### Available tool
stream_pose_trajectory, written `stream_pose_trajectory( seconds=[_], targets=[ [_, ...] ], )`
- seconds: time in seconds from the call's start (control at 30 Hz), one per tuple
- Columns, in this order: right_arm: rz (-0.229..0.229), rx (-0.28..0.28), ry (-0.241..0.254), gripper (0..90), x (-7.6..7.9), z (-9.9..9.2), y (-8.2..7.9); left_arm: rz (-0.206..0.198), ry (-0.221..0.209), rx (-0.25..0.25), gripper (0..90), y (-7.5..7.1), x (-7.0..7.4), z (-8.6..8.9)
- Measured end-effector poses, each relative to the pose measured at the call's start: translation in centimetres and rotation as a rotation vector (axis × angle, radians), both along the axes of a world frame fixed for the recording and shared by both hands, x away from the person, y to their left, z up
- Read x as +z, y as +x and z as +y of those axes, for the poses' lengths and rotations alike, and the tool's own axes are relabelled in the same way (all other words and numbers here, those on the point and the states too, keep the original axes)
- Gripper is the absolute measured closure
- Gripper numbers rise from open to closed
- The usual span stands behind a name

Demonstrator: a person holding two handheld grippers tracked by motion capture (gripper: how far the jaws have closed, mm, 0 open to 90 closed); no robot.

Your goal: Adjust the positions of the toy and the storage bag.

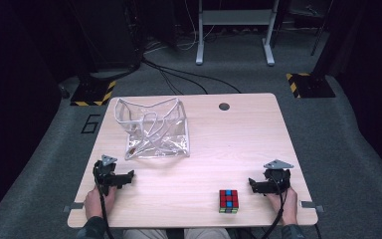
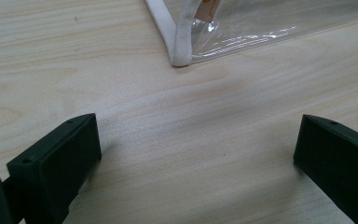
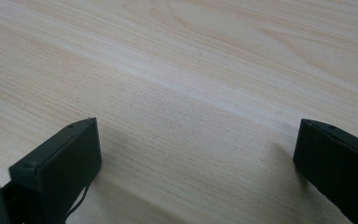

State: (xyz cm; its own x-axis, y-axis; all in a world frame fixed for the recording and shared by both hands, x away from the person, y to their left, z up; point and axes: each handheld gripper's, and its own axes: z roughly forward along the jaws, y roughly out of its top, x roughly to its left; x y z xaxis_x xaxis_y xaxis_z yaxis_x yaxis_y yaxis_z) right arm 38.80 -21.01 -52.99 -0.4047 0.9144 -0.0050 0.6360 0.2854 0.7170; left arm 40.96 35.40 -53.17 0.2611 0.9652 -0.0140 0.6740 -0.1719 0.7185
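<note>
Nothing's really underway here as far as the pictures show. The left gripper (image 1: 128, 175) sits at the lower left of the high view, jaws spread wide with nothing between them, just bare wood of the table (image 1: 238, 144). The right gripper (image 1: 252, 184) at the lower right is the same, jaws apart and empty. The puzzle cube (image 1: 228, 200) sits near the bottom edge, just left of the right gripper and untouched. The clear plastic bag (image 1: 154, 130) stands crumpled at the upper left of the tabletop, above the left gripper; its white-trimmed corner (image 2: 179, 53) pokes into the top of the left gripper view. Best guess: the cube is meant for the bag, so picking up, carrying and dropping in are all left to do.
</note>
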Motion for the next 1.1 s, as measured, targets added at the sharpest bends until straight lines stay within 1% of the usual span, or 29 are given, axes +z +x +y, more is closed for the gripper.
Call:
stream_pose_trajectory(
  seconds=[0.4, 0.67, 0.83, 1.0, 1.07, 1.1],
  targets=[
    [0.001, -0.001, 0.005, 0.6, 0.01, 0.0, -0.01, 0.0, 0.001, 0.0, 0.4, 0.0, 0.0, 0.0],
    [0.0, -0.022, 0.002, 0.4, 0.01, 0.08, -0.04, -0.003, 0.0, -0.003, 0.4, -0.02, -0.02, 0.01],
    [0.016, -0.016, 0.003, 0.0, 0.12, 0.05, 0.03, -0.003, 0.0, -0.003, 0.4, -0.03, -0.01, 0.01],
    [0.024, -0.024, 0.023, 0.0, 0.28, 0.0, -0.1, -0.004, 0.002, -0.002, 0.4, -0.06, -0.01, 0.01],
    [0.026, -0.03, 0.051, 0.0, 0.38, -0.03, -0.21, -0.004, 0.002, -0.003, 0.4, -0.07, -0.01, 0.01],
    [0.03, -0.029, 0.055, 0.0, 0.42, -0.01, -0.26, -0.005, 0.002, -0.002, 0.4, -0.08, -0.01, 0.01]
  ],
)
